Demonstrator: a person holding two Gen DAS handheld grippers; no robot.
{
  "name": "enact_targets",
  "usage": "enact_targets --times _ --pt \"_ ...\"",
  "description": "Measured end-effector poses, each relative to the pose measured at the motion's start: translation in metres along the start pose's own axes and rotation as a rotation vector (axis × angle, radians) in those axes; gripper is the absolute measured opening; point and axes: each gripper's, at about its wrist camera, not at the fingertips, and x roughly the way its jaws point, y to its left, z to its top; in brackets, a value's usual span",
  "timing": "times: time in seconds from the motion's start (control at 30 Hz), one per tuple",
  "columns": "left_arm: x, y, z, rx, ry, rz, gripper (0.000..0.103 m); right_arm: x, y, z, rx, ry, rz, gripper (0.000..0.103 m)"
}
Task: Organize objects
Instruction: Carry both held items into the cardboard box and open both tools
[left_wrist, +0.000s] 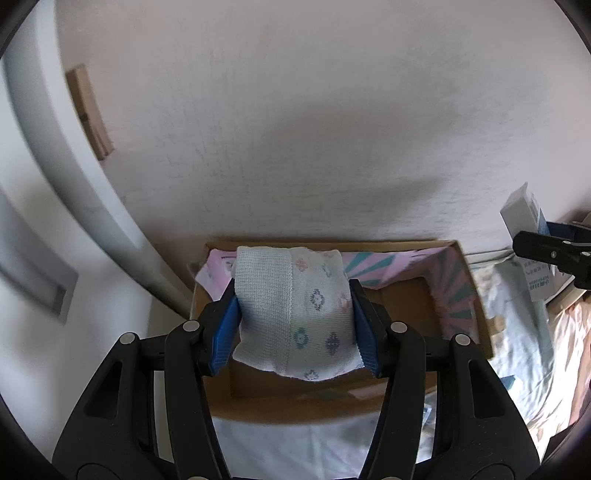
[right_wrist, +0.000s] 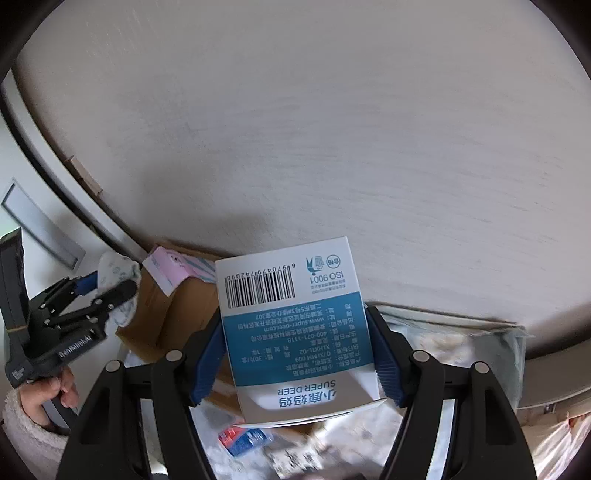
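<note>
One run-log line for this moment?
left jaws: grip folded cloth | right jaws: grip blue-white box | cardboard box: open

A folded white knitted cloth with small pink, blue and teal diamond motifs (left_wrist: 299, 314) is pinched at its two sides and held in the air above an open brown cardboard box (left_wrist: 461, 295), its lower edge hanging loose. The box stands against the pale wall on a light bedsheet; a pink sheet with teal stripes (left_wrist: 373, 267) lines its far and right inner walls. A white and blue rectangular carton printed with a barcode and "SUPER DEER" (right_wrist: 295, 325) is clamped by its long sides, lifted and upside down, to the right of the box.
</note>
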Motion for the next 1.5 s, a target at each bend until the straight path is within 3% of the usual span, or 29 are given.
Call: enact_targets --times 0.2,0.23,0.4,0.67,0.77,0.83,0.87,1.03,1.17,1.5 --pt "0.039 0.009 -0.001 0.034 0.064 -0.012 0.051 0.043 0.018 0.003 0.003 0.050 -0.007 0.067" --pt "0.044 0.009 -0.002 -0.010 0.069 0.011 0.052 0.050 0.020 0.002 0.005 0.059 -0.014 0.067" --pt "0.067 0.017 -0.013 0.008 0.120 0.003 0.052 0.079 0.029 -0.015 -0.009 0.111 -0.026 0.067" --pt "0.077 0.021 -0.022 -0.002 0.136 0.029 0.052 0.092 0.032 -0.034 -0.006 0.151 -0.046 0.067" --pt "0.073 0.021 -0.017 0.009 0.123 0.073 0.061 0.087 0.034 -0.038 -0.011 0.136 -0.081 0.068" --pt "0.069 0.022 -0.014 0.025 0.120 0.084 0.099 0.085 0.034 -0.041 -0.006 0.147 -0.093 0.071" --pt "0.066 0.021 -0.013 0.033 0.110 0.089 0.102 0.084 0.034 -0.040 -0.001 0.159 -0.090 0.078" --pt "0.055 0.023 -0.010 0.044 0.083 0.086 0.103 0.080 0.037 -0.036 0.020 0.148 -0.073 0.103" --pt "0.052 0.031 -0.009 0.004 0.110 0.065 0.103 0.077 0.045 -0.024 0.010 0.114 -0.070 0.103" --pt "0.036 0.025 -0.001 0.004 0.087 0.064 0.103 0.073 0.043 -0.010 -0.007 0.100 -0.078 0.103"
